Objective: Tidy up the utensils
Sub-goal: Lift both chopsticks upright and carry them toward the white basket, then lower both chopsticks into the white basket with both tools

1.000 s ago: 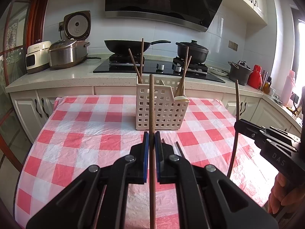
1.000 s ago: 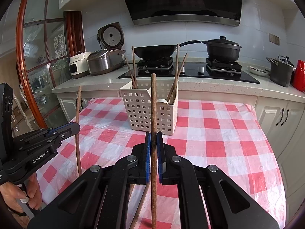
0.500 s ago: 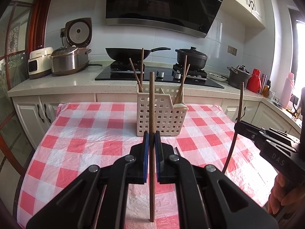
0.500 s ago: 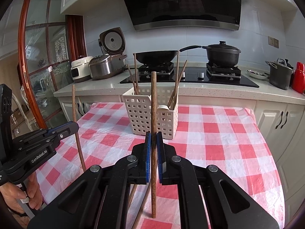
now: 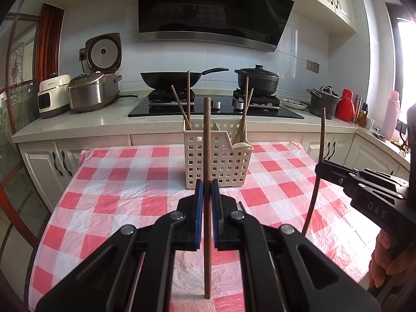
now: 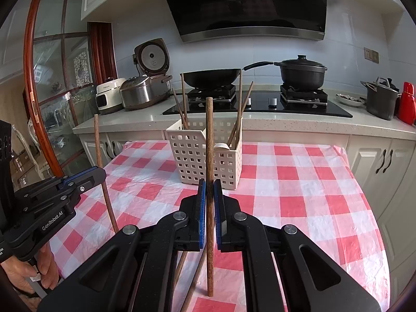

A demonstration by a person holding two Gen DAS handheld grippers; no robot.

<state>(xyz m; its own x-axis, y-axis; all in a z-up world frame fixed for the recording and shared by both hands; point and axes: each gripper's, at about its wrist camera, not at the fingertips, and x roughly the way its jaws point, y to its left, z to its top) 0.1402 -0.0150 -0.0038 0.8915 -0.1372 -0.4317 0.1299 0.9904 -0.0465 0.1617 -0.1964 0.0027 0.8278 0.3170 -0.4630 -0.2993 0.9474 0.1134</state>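
Observation:
A white perforated utensil basket (image 5: 217,162) stands on the checked table, also in the right wrist view (image 6: 205,161); several chopsticks and a pale spoon stick out of it. My left gripper (image 5: 207,189) is shut on an upright brown chopstick (image 5: 207,135), above the table and short of the basket. My right gripper (image 6: 209,189) is shut on another upright chopstick (image 6: 209,135). Each gripper shows in the other's view, left (image 6: 100,175) and right (image 5: 321,169). Two loose chopsticks (image 6: 193,280) lie on the table under the right gripper.
The red and white checked tablecloth (image 5: 124,182) covers the table. Behind it runs a counter with a hob, a black wok (image 5: 179,78), a black pot (image 5: 257,78), rice cookers (image 5: 91,93) and a red flask (image 5: 344,105). A glass door (image 6: 54,83) stands on the left.
Both grippers have lifted with their chopsticks; the chopsticks' lower ends now hang clear above the table. The basket looks slightly farther and lower in both views.

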